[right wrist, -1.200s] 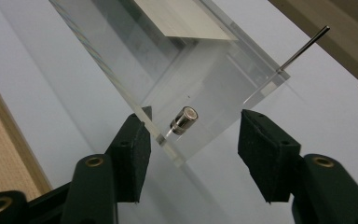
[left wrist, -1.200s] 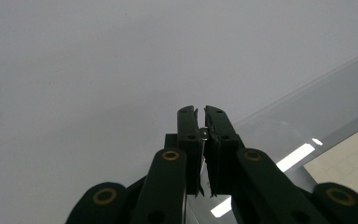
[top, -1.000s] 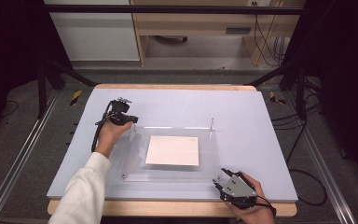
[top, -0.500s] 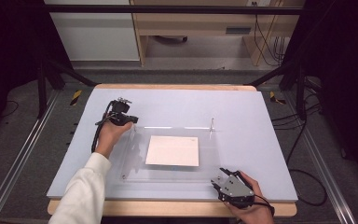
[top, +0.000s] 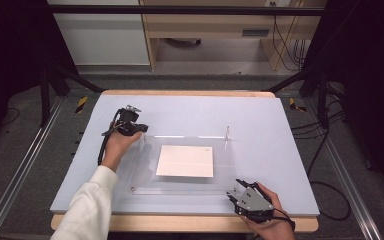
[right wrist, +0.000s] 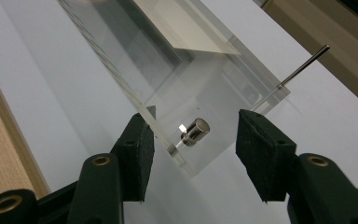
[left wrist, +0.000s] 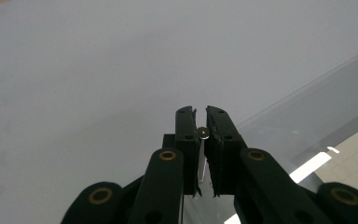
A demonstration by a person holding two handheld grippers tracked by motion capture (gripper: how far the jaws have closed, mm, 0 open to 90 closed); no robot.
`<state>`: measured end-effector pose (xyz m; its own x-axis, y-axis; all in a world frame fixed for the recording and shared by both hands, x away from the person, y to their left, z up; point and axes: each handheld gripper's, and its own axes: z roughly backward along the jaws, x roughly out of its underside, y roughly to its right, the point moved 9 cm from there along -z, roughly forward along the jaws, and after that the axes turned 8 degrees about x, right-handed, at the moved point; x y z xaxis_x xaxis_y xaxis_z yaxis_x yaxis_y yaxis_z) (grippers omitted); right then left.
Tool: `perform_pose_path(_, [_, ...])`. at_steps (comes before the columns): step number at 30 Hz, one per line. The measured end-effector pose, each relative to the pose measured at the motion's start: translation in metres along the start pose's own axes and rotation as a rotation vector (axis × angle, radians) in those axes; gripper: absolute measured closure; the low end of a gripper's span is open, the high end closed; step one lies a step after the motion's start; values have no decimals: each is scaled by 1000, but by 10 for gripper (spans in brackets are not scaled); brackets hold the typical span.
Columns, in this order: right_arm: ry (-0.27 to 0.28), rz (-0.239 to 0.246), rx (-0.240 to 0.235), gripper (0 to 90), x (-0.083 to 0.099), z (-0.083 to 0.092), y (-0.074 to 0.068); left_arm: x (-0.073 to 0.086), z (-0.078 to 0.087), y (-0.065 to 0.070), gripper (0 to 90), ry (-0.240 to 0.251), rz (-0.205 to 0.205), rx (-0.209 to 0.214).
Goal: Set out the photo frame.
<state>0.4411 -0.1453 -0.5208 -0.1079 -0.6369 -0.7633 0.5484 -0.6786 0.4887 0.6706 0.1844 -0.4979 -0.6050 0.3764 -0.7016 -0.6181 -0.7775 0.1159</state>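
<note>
On the pale blue-grey counter we see a clear acrylic plate lying flat, with a white rectangular sheet under its middle. Our left gripper sits at the plate's ten o'clock corner; in the left gripper view its jaws are drawn together on a thin silver metal pin with a small round head, pinched between the pads. Our right gripper rests at the plate's five o'clock corner. In the right gripper view its jaws stand apart, and they have just been closing a little; between them, untouched by either pad, lies the plate's corner with a short silver cylindrical standoff fixed in it. A slim upright metal rod rises at the plate's two o'clock corner.
</note>
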Motion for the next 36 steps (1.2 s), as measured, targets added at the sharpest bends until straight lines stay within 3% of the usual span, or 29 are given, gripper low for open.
perform_pose_path(2, [-4, -1, 1, 477, 0, 0, 0, -4, 5, 0, 713, 56, -8, -26])
perform_pose_path(7, [-3, 0, -1, 484, -1, 1, 1, -12, 29, 9, 655, 151, -91, -47])
perform_pose_path(11, [6, -20, -2, 491, -6, 3, 4, -11, 50, 20, 595, 206, -117, -33])
perform_pose_path(17, [3, -38, -2, 497, -11, 5, 9, 2, 81, 44, 530, 248, -162, -15])
perform_pose_path(21, [0, -42, 5, 510, -15, 7, 12, 13, 105, 69, 498, 270, -216, 6])
perform_pose_path(22, [0, -38, 4, 511, -16, 7, 12, 13, 105, 69, 493, 270, -216, 6])
perform_pose_path(23, [-2, -41, 5, 512, -17, 7, 13, 19, 112, 78, 493, 235, -232, 15])
perform_pose_path(25, [-2, -46, 4, 514, -18, 7, 14, 23, 117, 85, 479, 235, -252, 32])
perform_pose_path(26, [-3, -49, 3, 514, -19, 8, 14, 22, 119, 88, 475, 247, -279, 40])
perform_pose_path(32, [-12, -56, 4, 521, -22, 9, 17, 30, 127, 96, 384, 227, -279, 44])
perform_pose_path(36, [-16, -64, 6, 525, -25, 9, 19, 33, 132, 106, 323, 227, -312, 53])
